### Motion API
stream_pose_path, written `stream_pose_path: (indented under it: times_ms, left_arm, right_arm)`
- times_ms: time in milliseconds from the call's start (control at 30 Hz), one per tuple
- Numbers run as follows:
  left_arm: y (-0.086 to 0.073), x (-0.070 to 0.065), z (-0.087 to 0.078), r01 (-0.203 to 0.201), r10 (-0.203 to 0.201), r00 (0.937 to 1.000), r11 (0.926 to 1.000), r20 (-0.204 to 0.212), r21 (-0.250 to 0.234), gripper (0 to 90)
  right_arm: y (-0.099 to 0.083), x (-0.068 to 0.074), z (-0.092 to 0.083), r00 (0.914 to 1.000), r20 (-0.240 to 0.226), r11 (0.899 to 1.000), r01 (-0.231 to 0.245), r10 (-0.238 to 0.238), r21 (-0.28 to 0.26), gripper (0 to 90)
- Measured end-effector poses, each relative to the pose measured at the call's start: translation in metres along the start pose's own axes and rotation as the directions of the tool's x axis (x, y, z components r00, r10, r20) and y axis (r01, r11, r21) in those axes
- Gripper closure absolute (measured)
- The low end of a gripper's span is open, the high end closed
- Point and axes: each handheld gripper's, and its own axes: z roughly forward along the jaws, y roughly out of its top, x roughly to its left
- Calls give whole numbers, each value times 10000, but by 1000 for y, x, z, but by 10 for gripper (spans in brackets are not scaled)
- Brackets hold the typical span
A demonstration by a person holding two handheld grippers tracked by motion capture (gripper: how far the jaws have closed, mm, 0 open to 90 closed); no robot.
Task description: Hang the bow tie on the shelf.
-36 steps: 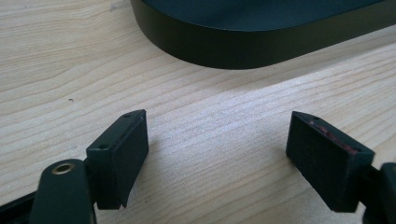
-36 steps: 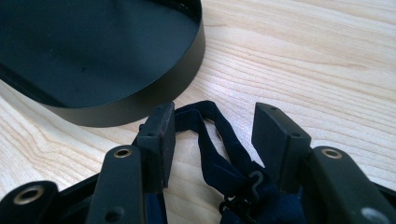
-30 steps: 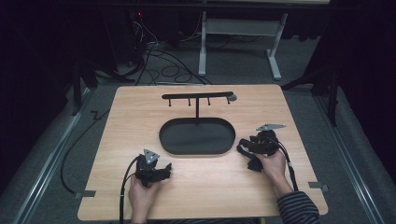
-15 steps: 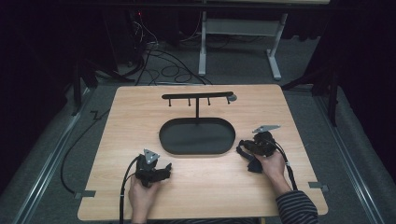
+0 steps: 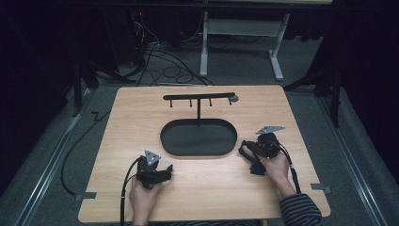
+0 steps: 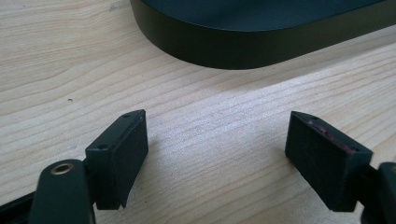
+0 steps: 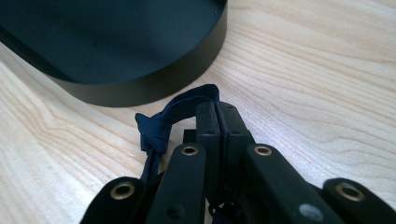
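My right gripper [image 7: 217, 109] is shut on a dark blue fabric strip [image 7: 161, 122], whose knotted loop sticks out to the left of the jaws. Those jaws have just been closing, and the strip is pinched between them. This right gripper [image 5: 244, 147] rests on the table just right of a black oval tray [image 5: 197, 153], pointing at it. My left gripper [image 6: 217, 140] is open with bare wood between its pads. In the high view the left gripper [image 5: 167, 169] lies below the tray's front left. The tray wall [image 6: 243, 46] is close ahead of it.
A black T-shaped stand [image 5: 199, 97] with small hooks rises from the tray's far side. The wooden table [image 5: 291, 108] has open surface on both sides of the tray. Cables lie on the floor beyond the far edge.
The right gripper's jaws have closed onto the blue strip. Both hands have stayed nearly where they were.
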Motion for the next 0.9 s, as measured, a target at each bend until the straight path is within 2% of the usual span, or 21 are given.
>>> stream_pose_path:
  times_ms: [133, 400, 567, 900]
  left_arm:
    - [0, 0, 0, 1, -1, 10000, 10000, 1, 0, 216]
    - [0, 0, 0, 1, -1, 10000, 10000, 1, 0, 216]
    - [0, 0, 0, 0, 0, 10000, 10000, 4, 1, 216]
    - [0, 0, 0, -2, 2, 10000, 10000, 2, 4, 216]
  right_arm:
    - [1, 1, -10, 9999, -129, 9993, -29, 24, -360, 900]
    - [4, 5, -30, 9997, -247, 9973, 7, -25, -733, 900]
    - [8, 9, -46, 9990, -432, 9920, 36, -91, -1261, 900]
    - [11, 14, -53, 9981, -554, 9874, 186, -276, -1570, 900]
